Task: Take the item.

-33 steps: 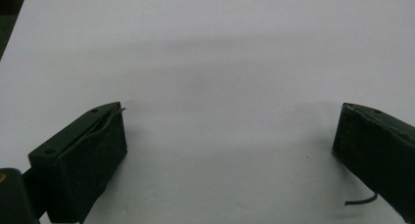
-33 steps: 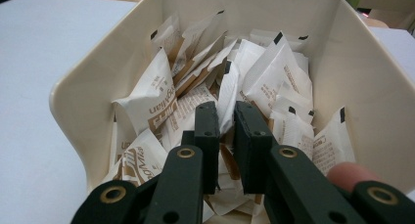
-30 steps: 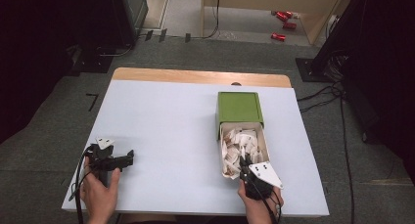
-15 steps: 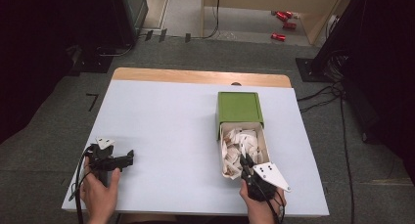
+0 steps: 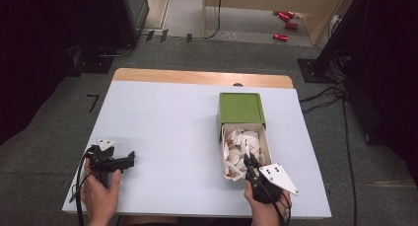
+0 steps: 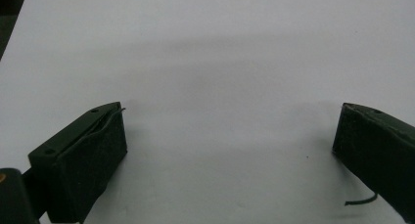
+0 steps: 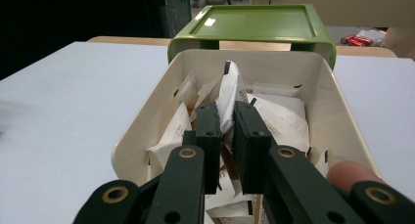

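Right gripper (image 7: 225, 131) now pushed deeper among packets (image 7: 274, 117), jaws nearly closed (grip unclear); left gripper (image 6: 225, 150) open, idle.

I am working in what looks like a lab or studio room: a white table (image 5: 162, 132) with a wooden far edge stands on grey carpet (image 5: 59, 137) at mid-frame. Black cables (image 5: 345, 137) run across the floor at right, dark equipment stands (image 5: 98, 53) sit at upper left, and red cans (image 5: 286, 23) lie at upper right.
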Motion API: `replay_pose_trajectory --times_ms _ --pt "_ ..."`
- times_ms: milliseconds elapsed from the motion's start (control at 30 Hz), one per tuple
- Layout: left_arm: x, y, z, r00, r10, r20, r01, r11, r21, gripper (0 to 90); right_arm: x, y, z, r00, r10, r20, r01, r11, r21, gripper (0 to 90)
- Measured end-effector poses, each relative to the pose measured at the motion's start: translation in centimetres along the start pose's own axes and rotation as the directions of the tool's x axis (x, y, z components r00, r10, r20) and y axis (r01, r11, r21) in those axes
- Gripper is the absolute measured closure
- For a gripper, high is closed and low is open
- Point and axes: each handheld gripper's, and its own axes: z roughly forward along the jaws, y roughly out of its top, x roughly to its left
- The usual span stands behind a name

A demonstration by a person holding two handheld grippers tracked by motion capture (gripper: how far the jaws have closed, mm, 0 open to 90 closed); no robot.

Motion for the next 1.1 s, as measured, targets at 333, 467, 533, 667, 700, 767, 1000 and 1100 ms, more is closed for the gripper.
replay_pose_trajectory --times_ms 333,467,533,667,700,767,1000,1100 --pt "0.0 0.0 0.0 1.0000 0.001 0.000 -0.001 1.0000 0.001 0.0 -0.5 0.5 -0.6 0.9999 0.011 0.005 -0.011 1.000 -0.021 82.7" --pt "0.0 0.0 0.0 1.0000 0.001 0.000 -0.001 1.0000 0.001 0.0 -0.8 0.7 -0.8 0.9998 0.019 0.010 -0.018 0.999 -0.030 82.7" --pt "0.0 0.0 0.0 1.0000 0.001 0.000 -0.001 1.0000 0.001 0.0 -1.0 0.9 -1.0 0.9996 0.022 0.015 -0.022 0.999 -0.037 82.6" --pt "0.0 0.0 0.0 1.0000 0.001 0.000 -0.001 1.0000 0.001 0.0 -1.3 1.1 -1.3 0.9994 0.030 0.019 -0.029 0.998 -0.047 82.6" --pt "0.0 0.0 0.0 1.0000 0.001 0.000 -0.001 1.0000 0.001 0.0 -1.4 1.1 -1.3 0.9993 0.032 0.020 -0.031 0.998 -0.048 82.6" --pt "0.0 0.0 0.0 1.0000 0.001 0.000 -0.001 1.0000 0.001 0.0 -1.6 1.2 -1.5 0.9991 0.035 0.022 -0.034 0.998 -0.053 82.6" --pt "0.0 0.0 0.0 1.0000 0.001 0.000 -0.001 1.0000 0.001 0.0 -2.0 1.5 -1.9 0.9985 0.043 0.033 -0.040 0.997 -0.065 82.6" --pt "0.0 0.0 0.0 1.0000 0.001 0.000 -0.001 1.0000 0.001 0.0 -2.2 1.6 -2.1 0.9982 0.046 0.037 -0.043 0.997 -0.070 82.6"
